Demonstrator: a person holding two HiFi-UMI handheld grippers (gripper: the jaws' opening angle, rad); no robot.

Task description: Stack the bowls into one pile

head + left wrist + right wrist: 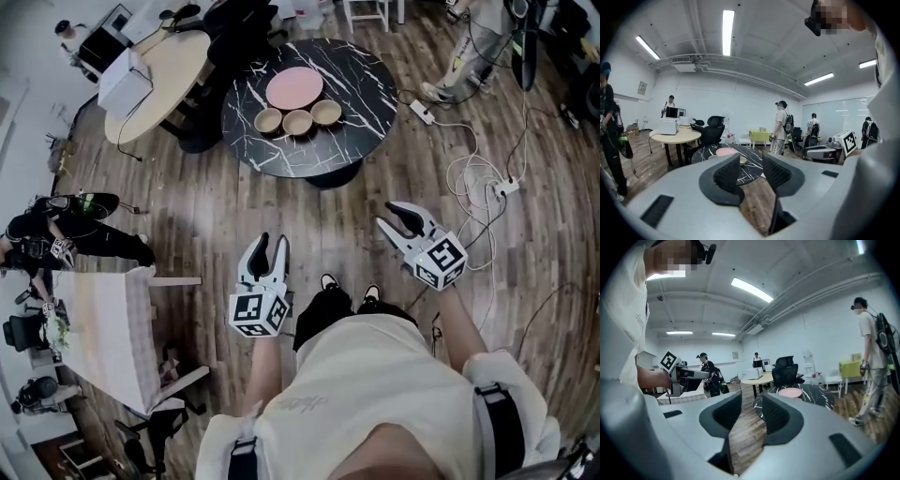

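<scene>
So the three bowls (298, 122) are just sitting in a little row, side by side, on the near half of the round black marble table (281, 161), right in front of a pink plate (294, 88). They look close together, maybe touching, but none of them is nested in another. So by my read zero stacking has happened and the whole job is left: pick one bowl as the base and get the other two into it

The person is standing on the wooden floor (206, 211), well apart from the table, with a clear stretch of floor in between. I'd say the bowls aren't reachable from there, so closing that gap has to come first

Both hands are out in front and aimed roughly toward the table. The left tongs (272, 244) are spread a bit with nothing between them. The left gripper view only shows floor and the far-off table through the gap. The right tongs (386, 216) are spread wider and are also empty, same story in the right gripper view

Basically it's the starting line: nothing grabbed, nothing piled
</scene>
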